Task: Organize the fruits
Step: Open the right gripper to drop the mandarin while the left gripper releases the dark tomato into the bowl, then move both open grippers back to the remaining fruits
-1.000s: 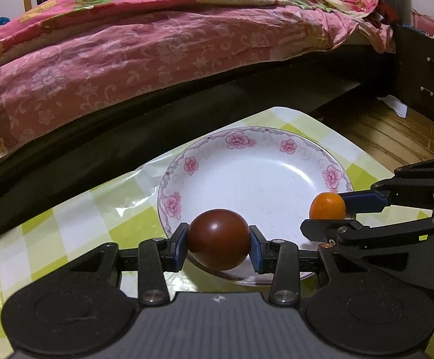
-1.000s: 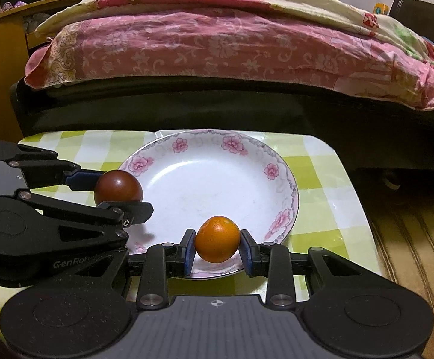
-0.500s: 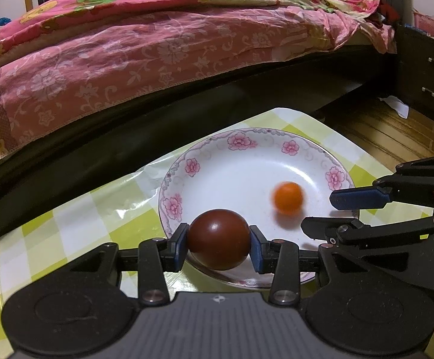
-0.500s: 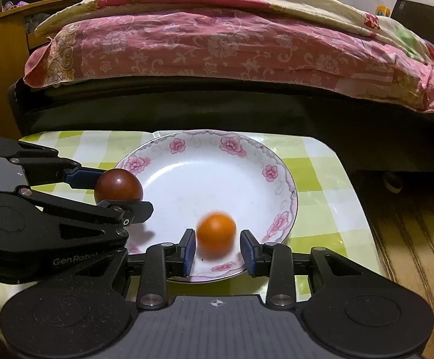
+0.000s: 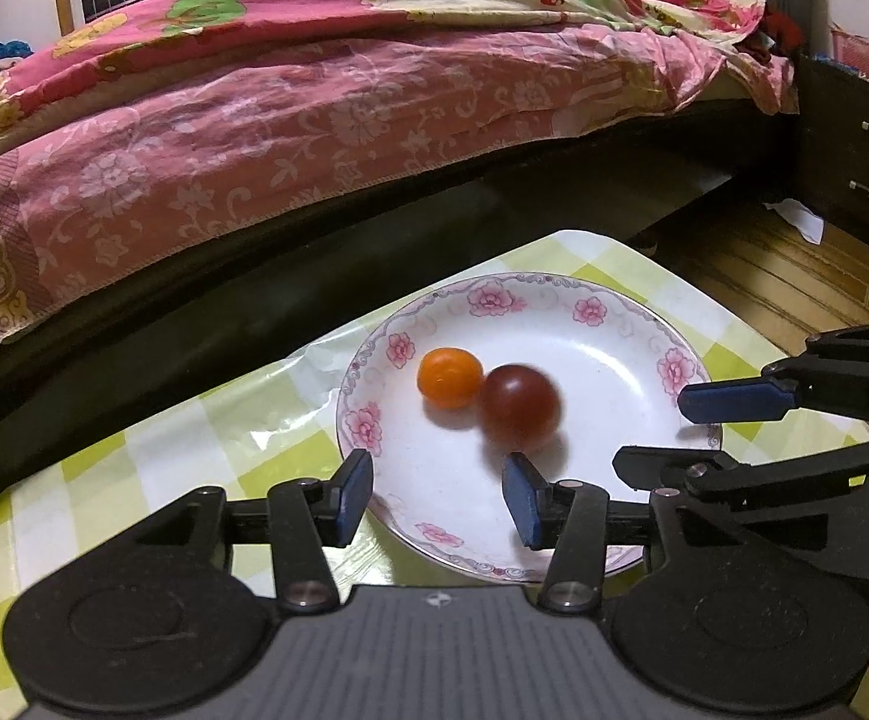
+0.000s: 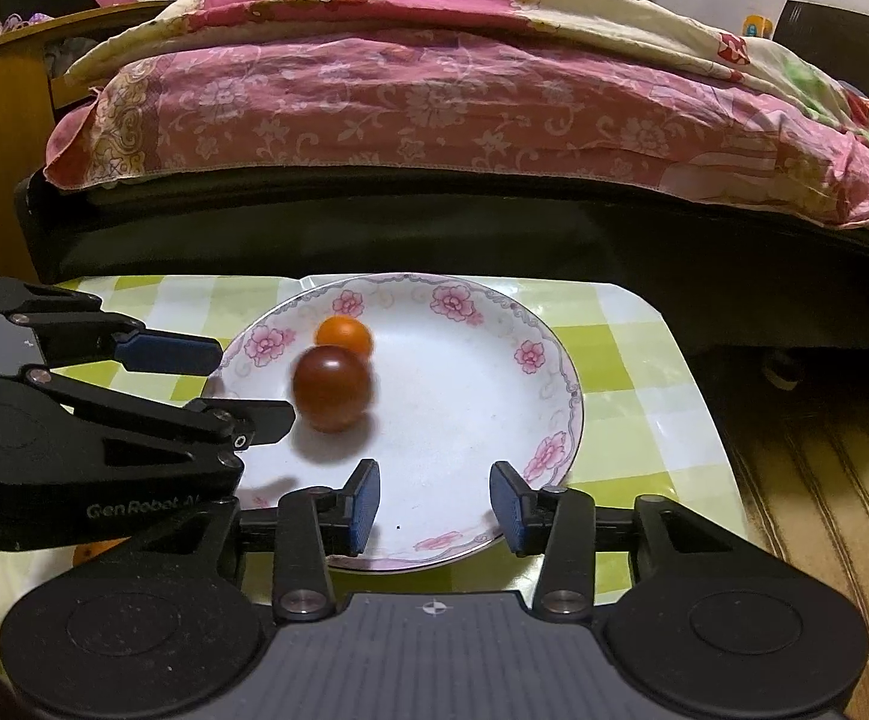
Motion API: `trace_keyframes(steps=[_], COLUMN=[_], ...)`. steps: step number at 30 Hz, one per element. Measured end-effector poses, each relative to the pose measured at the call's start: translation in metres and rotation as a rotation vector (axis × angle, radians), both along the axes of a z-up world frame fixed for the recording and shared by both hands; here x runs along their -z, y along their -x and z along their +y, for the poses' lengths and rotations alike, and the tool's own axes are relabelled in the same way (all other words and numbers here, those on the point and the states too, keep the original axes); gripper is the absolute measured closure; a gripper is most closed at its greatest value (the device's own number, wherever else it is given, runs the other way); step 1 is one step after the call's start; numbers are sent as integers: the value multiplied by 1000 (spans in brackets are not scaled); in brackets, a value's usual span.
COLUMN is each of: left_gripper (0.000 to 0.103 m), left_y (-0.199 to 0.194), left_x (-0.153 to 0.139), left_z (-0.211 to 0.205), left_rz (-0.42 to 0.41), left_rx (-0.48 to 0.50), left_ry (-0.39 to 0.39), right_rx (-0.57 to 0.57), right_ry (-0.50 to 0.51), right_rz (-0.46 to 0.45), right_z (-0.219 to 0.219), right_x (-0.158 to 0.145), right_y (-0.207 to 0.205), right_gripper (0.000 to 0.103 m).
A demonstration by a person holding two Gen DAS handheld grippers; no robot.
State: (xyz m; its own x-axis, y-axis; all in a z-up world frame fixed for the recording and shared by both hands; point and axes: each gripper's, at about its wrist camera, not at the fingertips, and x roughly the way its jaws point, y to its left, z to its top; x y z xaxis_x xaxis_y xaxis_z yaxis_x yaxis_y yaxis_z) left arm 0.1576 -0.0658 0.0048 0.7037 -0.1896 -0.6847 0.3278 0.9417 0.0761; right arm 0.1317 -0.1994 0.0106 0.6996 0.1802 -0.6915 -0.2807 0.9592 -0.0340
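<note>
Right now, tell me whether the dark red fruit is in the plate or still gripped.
In the plate: the dark red fruit lies free beside the orange one.

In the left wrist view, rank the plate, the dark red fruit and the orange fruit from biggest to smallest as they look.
1. Plate, by far the largest.
2. Dark red fruit, blurred.
3. Orange fruit, which looks a little smaller, but it lies farther from the camera, so that gap is unsure.

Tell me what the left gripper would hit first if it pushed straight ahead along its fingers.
Probably the dark red fruit, blurred and lying loose on the flowered plate just ahead of the open left gripper, slightly toward its right finger. Pointing downward, it might meet the plate's surface first; depth is unclear.
</note>
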Motion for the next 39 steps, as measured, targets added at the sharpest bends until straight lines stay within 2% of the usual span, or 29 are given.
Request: trace_keyframes(steps=[11, 21, 31, 39], left_gripper=[48, 48, 47, 47], left_y=[19, 57, 92, 114], left_x=[-18, -31, -38, -29], left_z=[11, 21, 34, 51], left_rz=[-14, -7, 28, 80], left_rx=[-10, 13, 41, 49], left_ry=[18, 21, 17, -3], right_rx=[-16, -41, -72, -104], right_ry=[-4, -8, -13, -21], right_rz=[-11, -7, 27, 79], right_z=[4, 10, 19, 26], right_x=[-11, -22, -27, -21], right_y=[12, 40, 71, 94], right_gripper=[65, 65, 65, 64])
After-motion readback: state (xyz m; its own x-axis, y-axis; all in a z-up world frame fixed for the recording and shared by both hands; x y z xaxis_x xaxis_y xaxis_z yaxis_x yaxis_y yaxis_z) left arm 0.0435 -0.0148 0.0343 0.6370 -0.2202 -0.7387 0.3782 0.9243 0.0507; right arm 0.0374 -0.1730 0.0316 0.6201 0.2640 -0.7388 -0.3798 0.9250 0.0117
